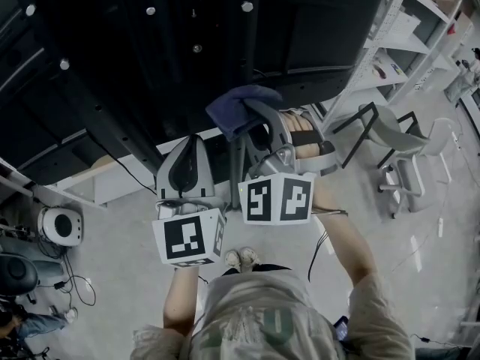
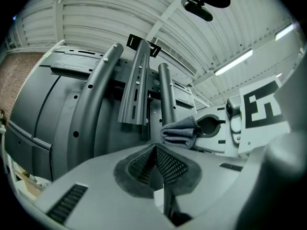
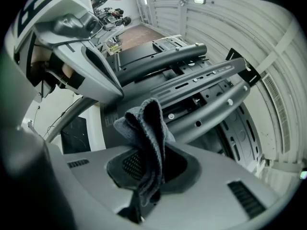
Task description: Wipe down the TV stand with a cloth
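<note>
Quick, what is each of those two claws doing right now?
Left gripper: closed, holding nothing.
Right gripper: closed on the cloth.

Blue cloth (image 1: 238,109) in right tool (image 1: 251,126), at dark TV stand (image 1: 150,66); left tool (image 1: 189,147) alongside.

the cloth (image 3: 146,128) is soft, nubby fabric; the tv stand (image 3: 201,80) is smooth, matt dark metal.
</note>
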